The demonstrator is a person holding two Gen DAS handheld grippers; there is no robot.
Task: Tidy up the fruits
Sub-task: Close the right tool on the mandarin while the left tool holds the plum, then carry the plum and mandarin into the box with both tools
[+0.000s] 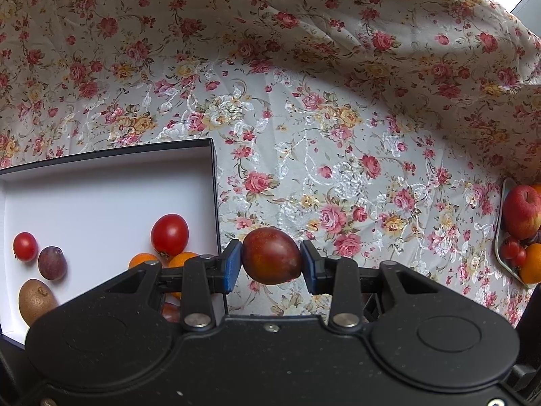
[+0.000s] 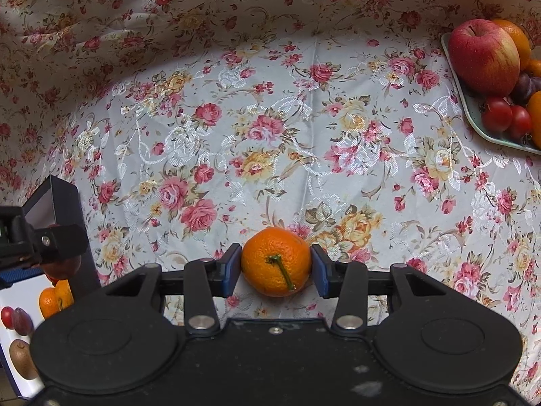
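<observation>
No legible text, labels, brand marks, numbers or signs were found in either wrist view. The floral tablecloth (image 1: 338, 135) carried only a printed rose pattern, and the box (image 1: 101, 176) showed plain white walls inside a dark rim. The black gripper bodies bore no readable markings.

A rumpled floral cloth (image 2: 270, 142) covers the whole surface.
</observation>
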